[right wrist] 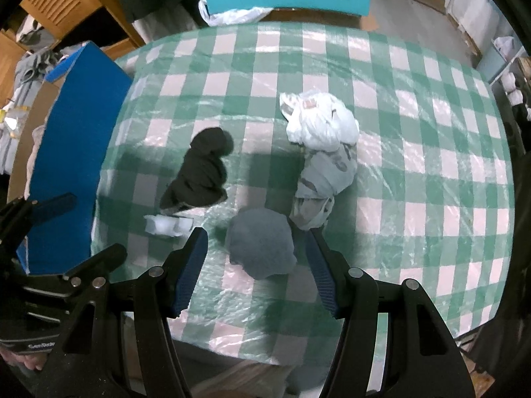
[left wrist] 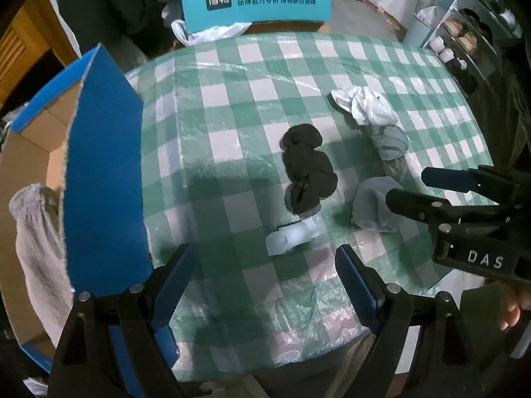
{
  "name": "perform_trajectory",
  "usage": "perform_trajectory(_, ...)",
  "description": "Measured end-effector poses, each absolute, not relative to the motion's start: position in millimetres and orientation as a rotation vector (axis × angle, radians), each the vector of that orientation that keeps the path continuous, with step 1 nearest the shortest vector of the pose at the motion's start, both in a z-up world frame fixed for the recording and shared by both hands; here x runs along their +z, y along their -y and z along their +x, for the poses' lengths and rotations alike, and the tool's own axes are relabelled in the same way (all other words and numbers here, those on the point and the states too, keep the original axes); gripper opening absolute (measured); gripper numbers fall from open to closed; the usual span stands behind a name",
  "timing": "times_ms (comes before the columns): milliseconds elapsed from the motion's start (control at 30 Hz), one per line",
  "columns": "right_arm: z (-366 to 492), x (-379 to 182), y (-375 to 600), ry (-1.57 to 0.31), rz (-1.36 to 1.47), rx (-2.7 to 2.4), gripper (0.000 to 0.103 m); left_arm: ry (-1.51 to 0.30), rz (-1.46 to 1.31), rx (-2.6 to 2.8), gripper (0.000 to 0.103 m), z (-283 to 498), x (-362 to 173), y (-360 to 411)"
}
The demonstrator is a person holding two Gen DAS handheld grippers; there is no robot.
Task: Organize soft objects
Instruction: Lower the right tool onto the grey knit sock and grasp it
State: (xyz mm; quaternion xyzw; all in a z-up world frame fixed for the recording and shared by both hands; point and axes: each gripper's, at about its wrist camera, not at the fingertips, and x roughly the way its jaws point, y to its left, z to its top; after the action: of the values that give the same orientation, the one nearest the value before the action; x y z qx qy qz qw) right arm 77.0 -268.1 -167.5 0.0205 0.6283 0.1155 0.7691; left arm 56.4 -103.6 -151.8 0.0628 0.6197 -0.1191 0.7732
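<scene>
Both tongs hang over the checked table (left wrist: 232, 76), and most of the sorting looks undone. One pale grey garment (left wrist: 36, 252) already lies in the cardboard box (left wrist: 103, 172) at the table's left edge, so at least one piece seems put away.

Still out on the cloth: a black bundle (right wrist: 202, 169) near the middle, a small white roll (right wrist: 167, 225) just in front of it, a white bundle (right wrist: 320, 122) further back, a light grey bundle (right wrist: 327, 179) touching it, and a blue-grey bundle (right wrist: 262, 245) nearest the front edge.

The right gripper (right wrist: 254, 248) points down with the blue-grey bundle between its spread pads, which do not look to press on it, so nothing is lifted. The left gripper (left wrist: 265, 265) is spread wide and empty, just short of the white roll.

By my reckoning five pieces remain, and the blue-grey bundle and the white roll look like the next pickups.
</scene>
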Motion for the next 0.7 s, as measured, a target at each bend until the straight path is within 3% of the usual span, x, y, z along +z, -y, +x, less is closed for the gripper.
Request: perform_trajectory(700, 81.3, -221.1, 256.2, -1.461, 0.012, 0.246, 0.06, -1.379, 0.161, -0.276, 0.087, 58.3, -176.1, 104.7)
